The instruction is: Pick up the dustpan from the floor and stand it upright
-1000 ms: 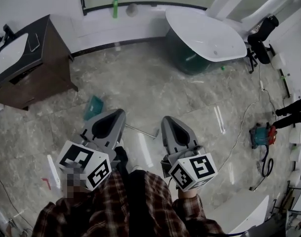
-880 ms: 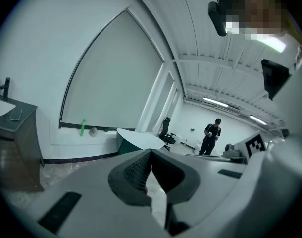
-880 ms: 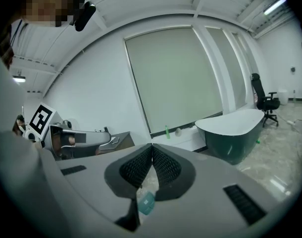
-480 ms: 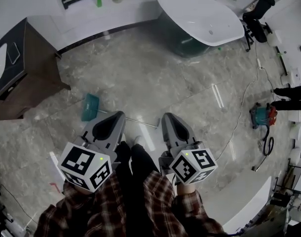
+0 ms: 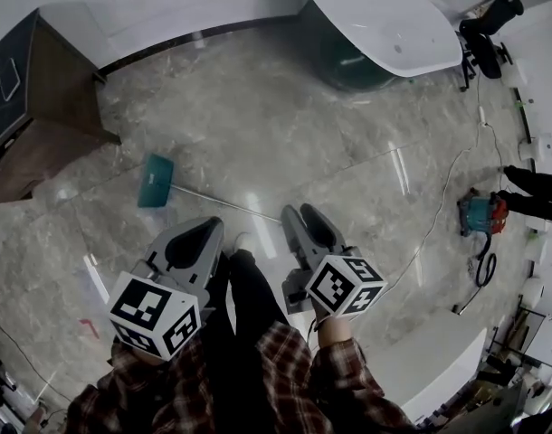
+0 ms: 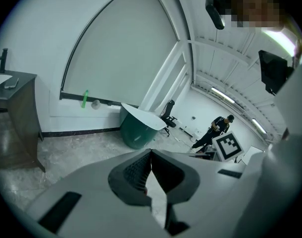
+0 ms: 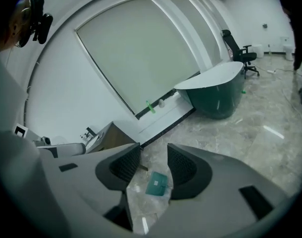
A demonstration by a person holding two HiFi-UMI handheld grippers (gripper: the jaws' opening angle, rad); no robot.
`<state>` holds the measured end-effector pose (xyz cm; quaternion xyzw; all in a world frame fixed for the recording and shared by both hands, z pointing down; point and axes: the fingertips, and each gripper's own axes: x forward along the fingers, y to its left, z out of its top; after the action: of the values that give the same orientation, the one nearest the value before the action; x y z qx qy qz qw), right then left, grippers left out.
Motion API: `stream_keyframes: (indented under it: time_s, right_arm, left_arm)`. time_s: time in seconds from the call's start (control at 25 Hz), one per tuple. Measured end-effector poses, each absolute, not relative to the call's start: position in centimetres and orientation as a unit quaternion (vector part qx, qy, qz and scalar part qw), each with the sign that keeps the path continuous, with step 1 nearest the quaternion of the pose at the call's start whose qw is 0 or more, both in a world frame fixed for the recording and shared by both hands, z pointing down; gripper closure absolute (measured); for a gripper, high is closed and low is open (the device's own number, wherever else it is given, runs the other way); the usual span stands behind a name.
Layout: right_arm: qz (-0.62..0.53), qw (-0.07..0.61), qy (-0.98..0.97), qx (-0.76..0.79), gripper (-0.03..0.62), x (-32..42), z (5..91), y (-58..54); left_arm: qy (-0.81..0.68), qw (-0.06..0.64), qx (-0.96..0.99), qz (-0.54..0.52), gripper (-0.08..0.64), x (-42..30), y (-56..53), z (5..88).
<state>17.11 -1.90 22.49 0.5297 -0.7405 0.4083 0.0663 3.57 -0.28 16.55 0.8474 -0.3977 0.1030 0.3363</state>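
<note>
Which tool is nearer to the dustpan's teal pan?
Left. In the head view the left tool hovers below-right of the teal pan; the right tool, jaws opening with nothing between, is farther right, near the handle's end.

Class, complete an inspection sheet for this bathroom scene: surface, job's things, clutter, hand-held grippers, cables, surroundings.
Surface: glossy grey marble floor.
Job's things: teal dustpan lying flat on the floor, long handle towards the person's feet; not yet picked up.
Clutter: teal-and-red machine on the floor, right side.
Grippers: left hand-held gripper shut, empty; right hand-held gripper opening, nothing between its jaws.
Cables: pale cable trailing across the floor at right.
Surroundings: bathtub, dark vanity cabinet, a person standing at right.
</note>
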Motion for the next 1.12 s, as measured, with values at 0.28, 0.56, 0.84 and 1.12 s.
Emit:
stream_keyframes:
  time_s: [0.28, 0.56, 0.84, 1.12]
  right_arm:
    - [0.465, 0.091, -0.673, 0.568, 0.431, 21.4, 32.3, -1.8]
    - [0.546, 0.074, -0.585, 0.595, 0.431, 24.1, 43.6, -1.3]
    - [0.613, 0.046, -0.484, 0.623, 0.431, 26.0, 55.4, -0.3]
    - [0.668, 0.018, -0.397, 0.629, 0.431, 27.2, 67.3, 1.2]
  left_arm:
    - [-0.385, 0.347, 0.846, 0.121, 0.548, 5.7, -0.9, 22.5]
    - [-0.371, 0.36, 0.845, 0.14, 0.548, 7.4, -2.3, 29.8]
    - [-0.378, 0.384, 0.828, 0.155, 0.548, 7.1, -2.5, 38.5]
    - [-0.363, 0.388, 0.832, 0.16, 0.548, 7.2, -4.7, 45.5]
